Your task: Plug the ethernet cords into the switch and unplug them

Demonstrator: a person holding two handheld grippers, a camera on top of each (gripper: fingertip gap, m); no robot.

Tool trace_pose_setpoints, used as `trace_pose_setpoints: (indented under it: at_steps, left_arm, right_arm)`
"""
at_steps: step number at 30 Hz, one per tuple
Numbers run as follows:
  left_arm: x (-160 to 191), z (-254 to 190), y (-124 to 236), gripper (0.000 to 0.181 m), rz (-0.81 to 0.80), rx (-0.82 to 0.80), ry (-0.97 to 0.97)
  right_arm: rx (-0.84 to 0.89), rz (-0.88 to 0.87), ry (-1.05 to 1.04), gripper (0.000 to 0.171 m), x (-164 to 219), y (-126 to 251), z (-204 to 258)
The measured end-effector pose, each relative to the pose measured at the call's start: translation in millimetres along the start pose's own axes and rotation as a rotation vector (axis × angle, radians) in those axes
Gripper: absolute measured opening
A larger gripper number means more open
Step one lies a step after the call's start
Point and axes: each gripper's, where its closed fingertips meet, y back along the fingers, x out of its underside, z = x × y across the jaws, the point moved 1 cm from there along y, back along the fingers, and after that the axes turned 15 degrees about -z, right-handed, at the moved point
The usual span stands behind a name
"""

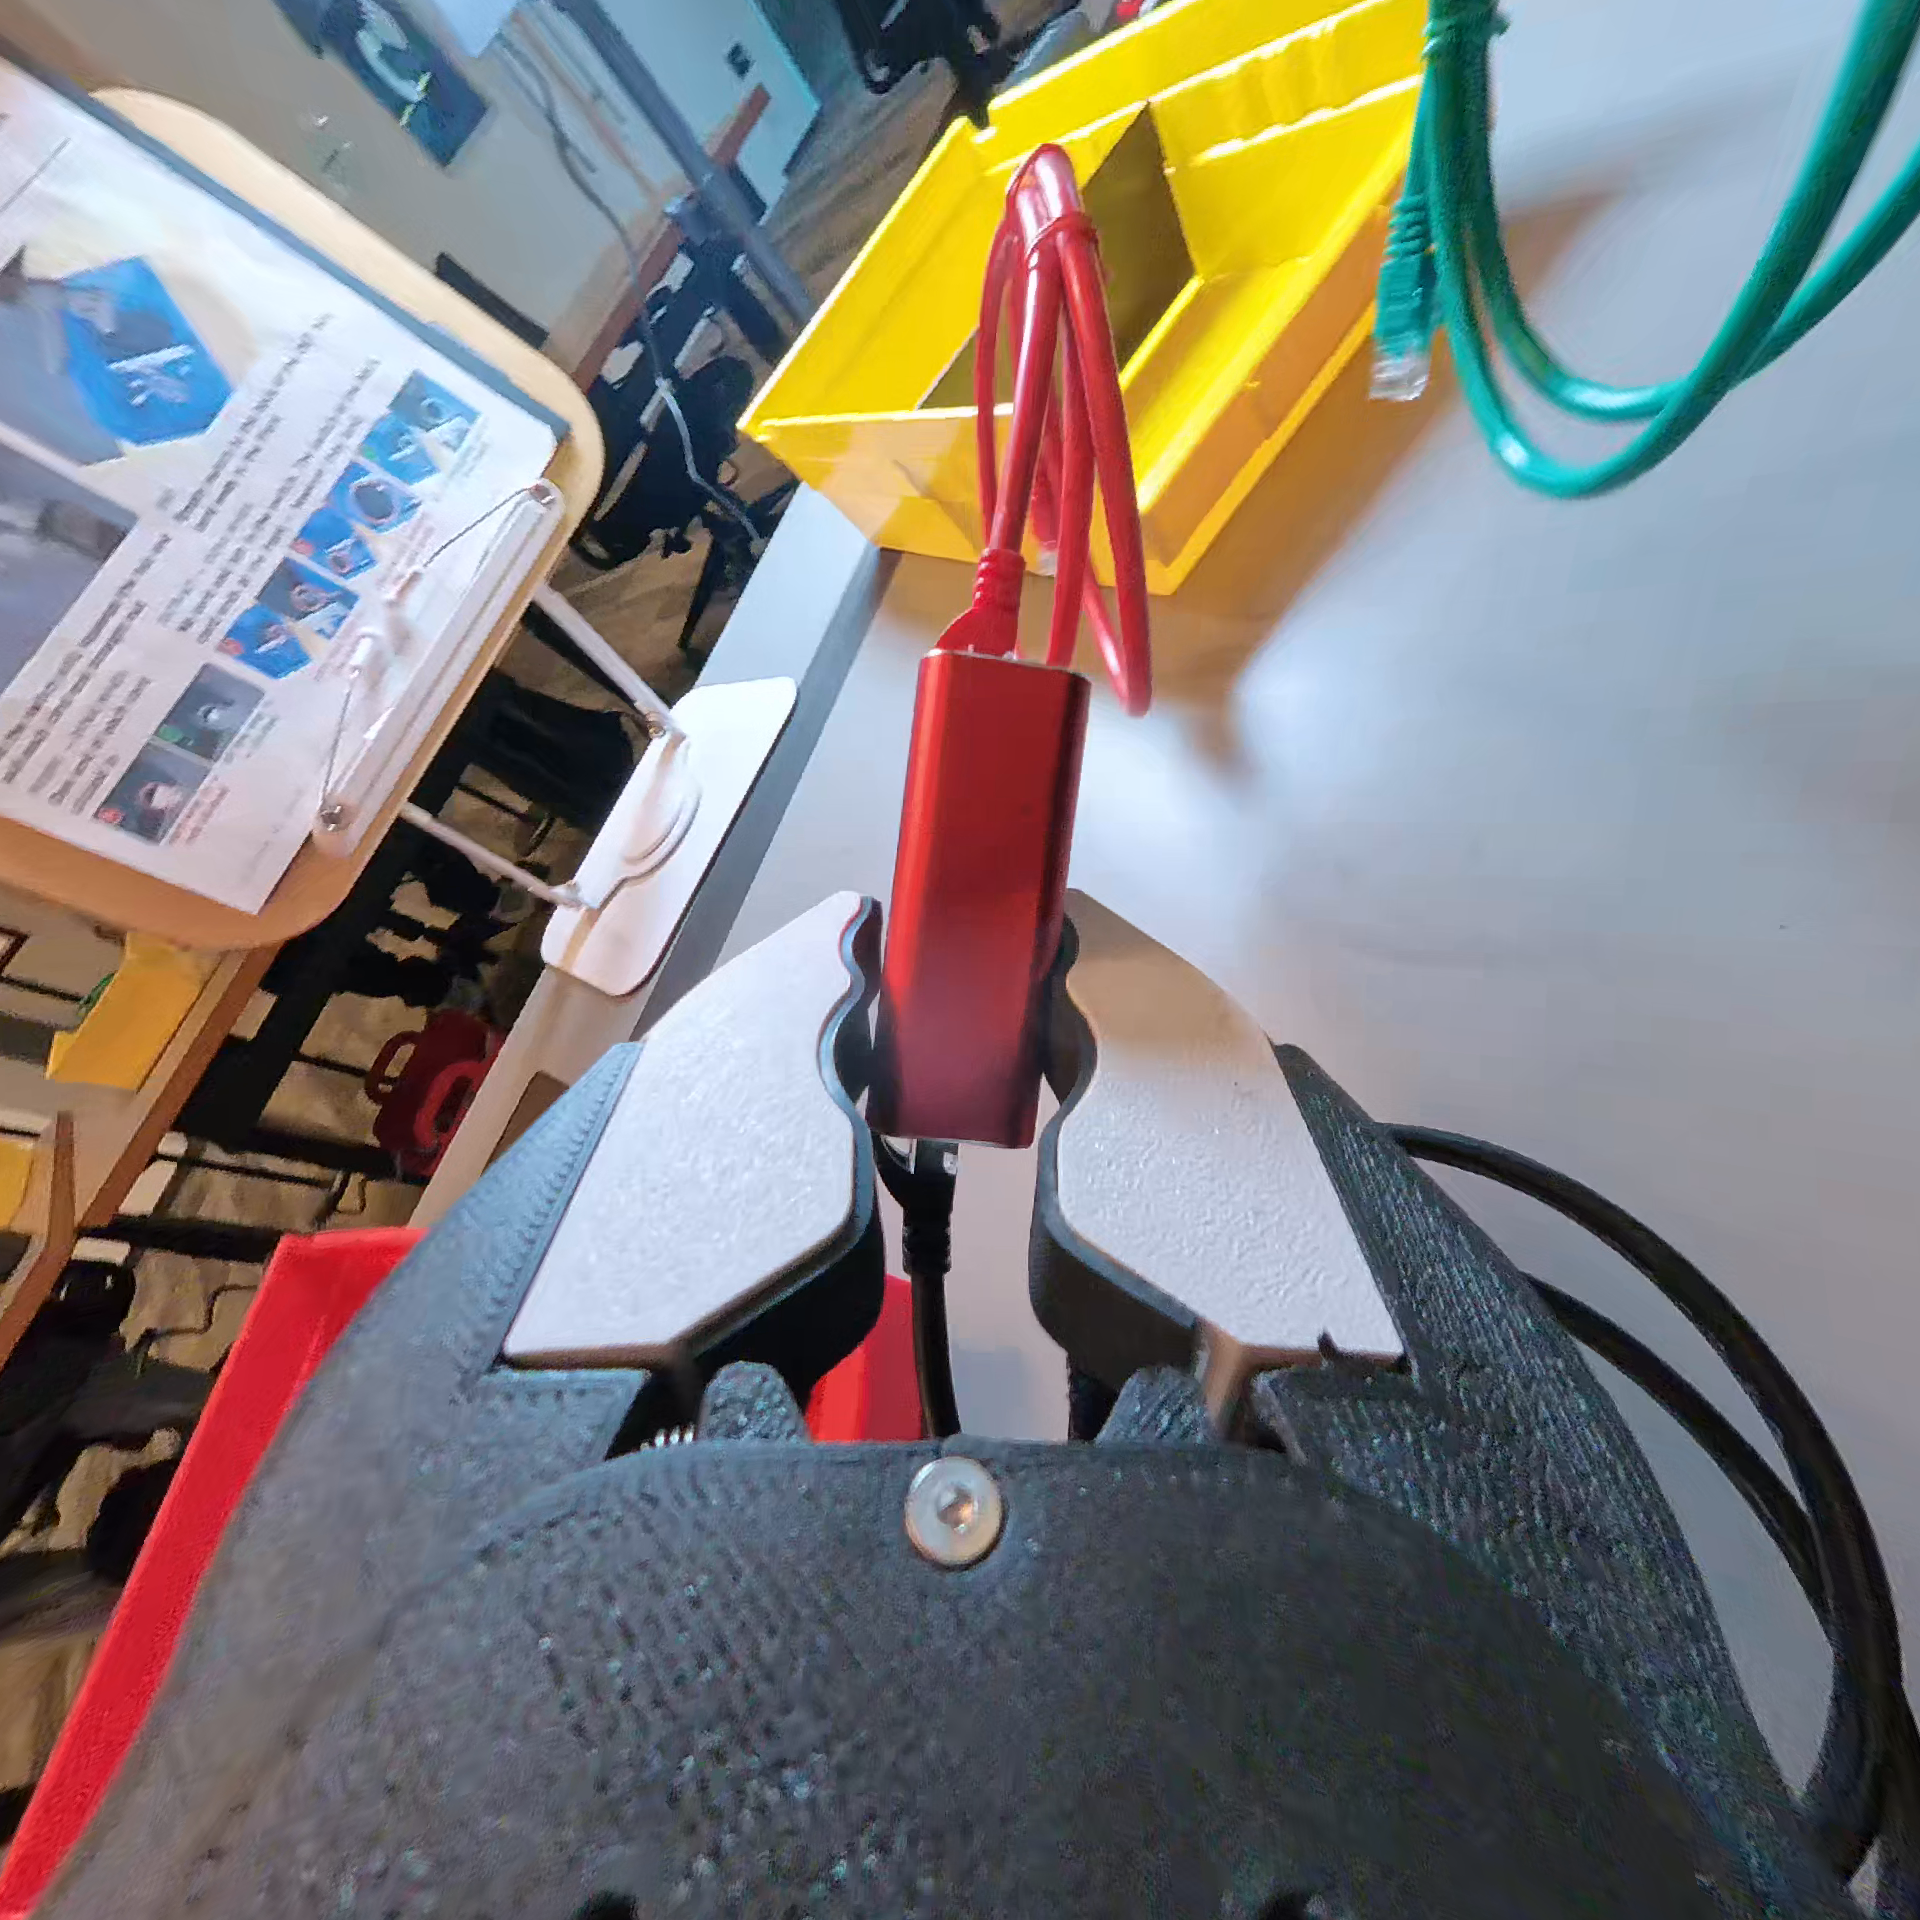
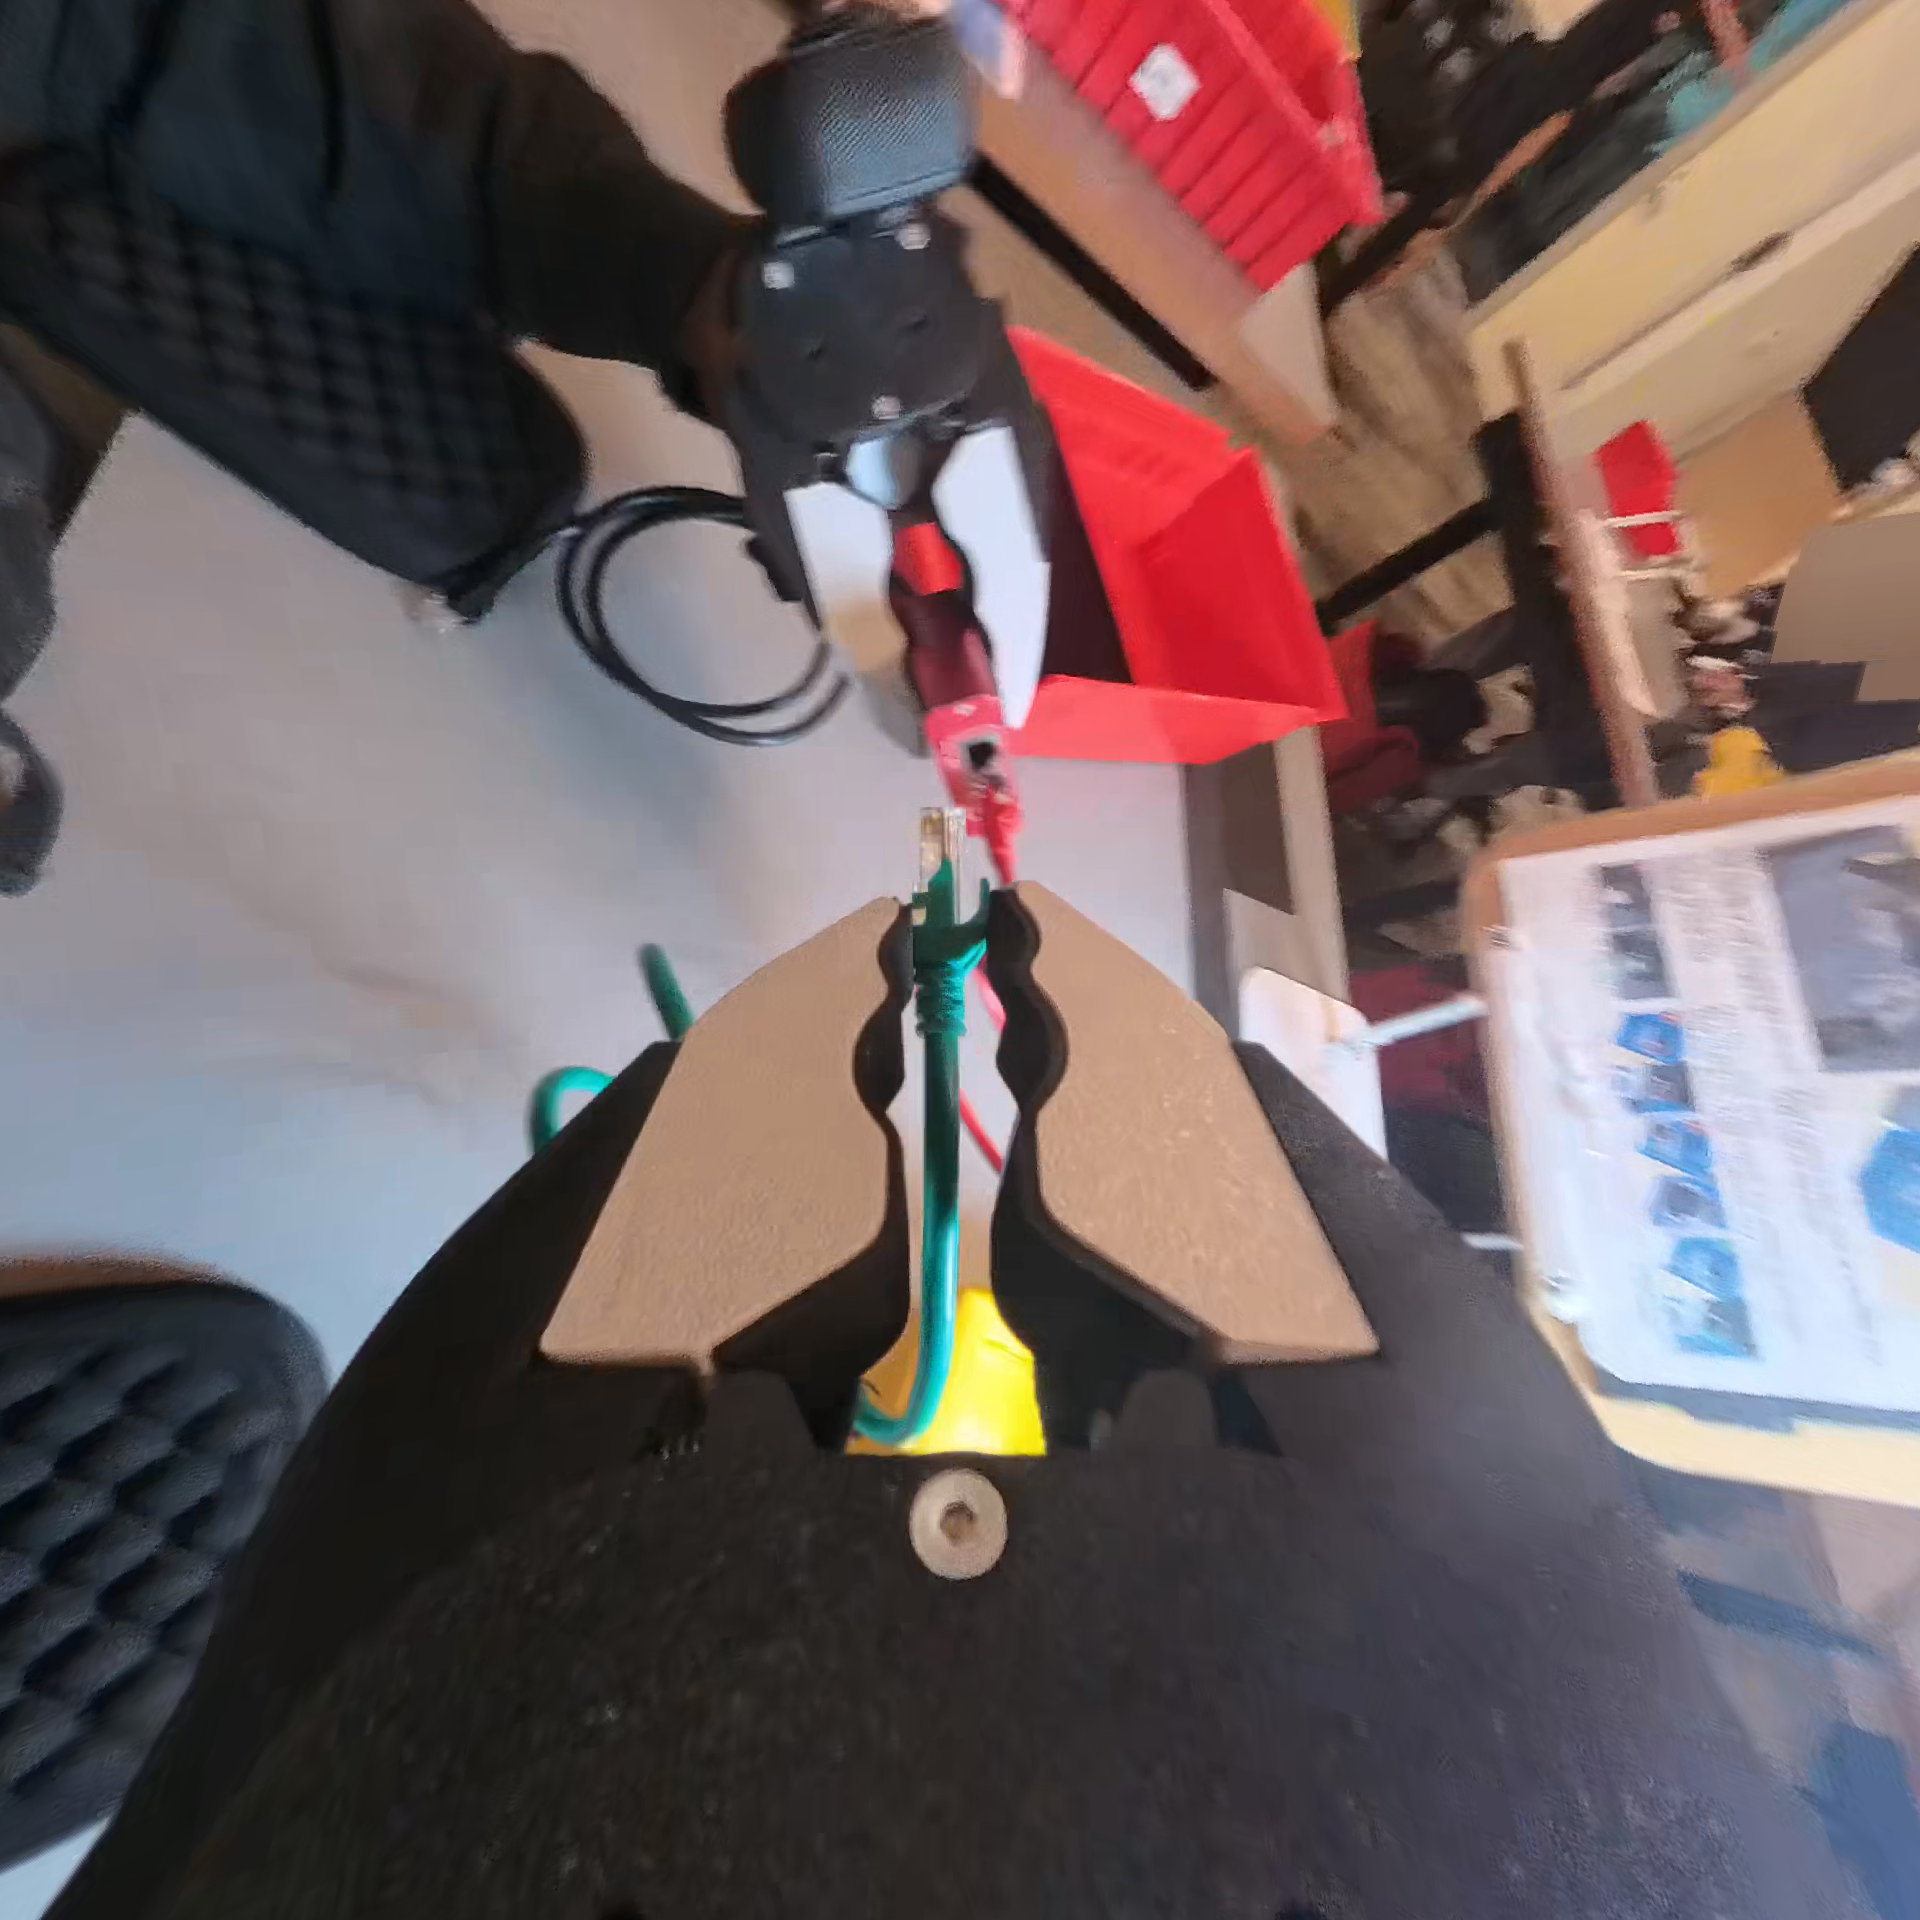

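In the left wrist view my left gripper (image 1: 966,914) is shut on a red metal switch (image 1: 977,831), held above the table. A red ethernet cord (image 1: 1049,395) is plugged into its far end and a black cable (image 1: 930,1226) into its near end. A green ethernet cord (image 1: 1475,312) hangs at the top right. In the right wrist view my right gripper (image 2: 956,909) is shut on the green cord's plug boot (image 2: 940,945). Its clear plug tip (image 2: 940,842) points at the switch (image 2: 961,727) and stands a short gap away from it. The left gripper (image 2: 925,665) faces me there.
A yellow bin (image 1: 1226,260) stands on the white table (image 1: 1507,935) beyond the switch. A red bin (image 2: 1174,582) sits at the table's edge near the left gripper. A black cable coil (image 2: 686,634) lies on the table. A printed sheet on a wooden stand (image 1: 239,499) stands beside the table. A person's dark sleeve (image 2: 312,312) is behind. My right fingertips sit around 15 cm from my left ones.
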Motion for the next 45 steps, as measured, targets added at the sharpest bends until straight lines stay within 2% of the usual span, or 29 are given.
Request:
trace_pose_setpoints:
  at_steps: [5, 8, 11, 14, 17, 19, 20, 22, 25, 30, 34, 40, 45]
  left_arm:
    - [10, 17, 4, 0.029, -0.013, -0.117, 0.078]
    - [16, 17, 4, 0.028, -0.029, -0.145, 0.121]
    - [14, 19, 6, 0.028, -0.049, -0.163, 0.133]
    - [7, 20, 9, 0.028, -0.077, -0.173, 0.128]
    - [3, 20, 11, 0.028, -0.104, -0.18, 0.11]
    - [1, 19, 11, 0.028, -0.115, -0.174, 0.098]
    - [1, 18, 11, 0.028, -0.121, -0.168, 0.091]
    - [1, 16, 10, 0.028, -0.12, -0.158, 0.085]
    - [3, 11, 7, 0.028, -0.117, -0.134, 0.069]
    - [-1, -1, 3, 0.029, -0.12, -0.082, 0.02]
    - [-7, -12, 1, 0.029, -0.131, -0.043, -0.041]
    - [-18, -32, -2, 0.028, -0.156, 0.024, -0.154]
    - [-19, -42, -3, 0.028, -0.147, 0.067, -0.175]
  right_arm:
    - [0.23, 0.199, 0.12, 0.014, 15, 42, -68]
    - [0.379, 0.347, 0.15, 0.014, 45, 67, -109]
    - [0.529, 0.487, 0.179, 0.014, 93, 84, -136]
    - [0.594, 0.641, 0.166, 0.014, 165, 88, -128]
    - [0.558, 0.777, 0.124, 0.014, 236, 80, -91]
    - [0.49, 0.808, 0.036, 0.019, 261, 69, -64]
    - [0.462, 0.819, -0.028, 0.029, 267, 64, -54]
    - [0.413, 0.77, -0.118, 0.041, 264, 52, -42]
    - [0.359, 0.597, -0.221, 0.052, 228, 33, -38]
    - [0.287, 0.349, -0.171, 0.051, 140, 2, -43]
    - [0.162, 0.281, -0.069, 0.051, 95, -34, -21]
    - [0.033, 0.259, 0.014, 0.04, 75, -80, 8]
    - [-0.041, 0.216, 0.029, 0.016, 76, -101, 26]
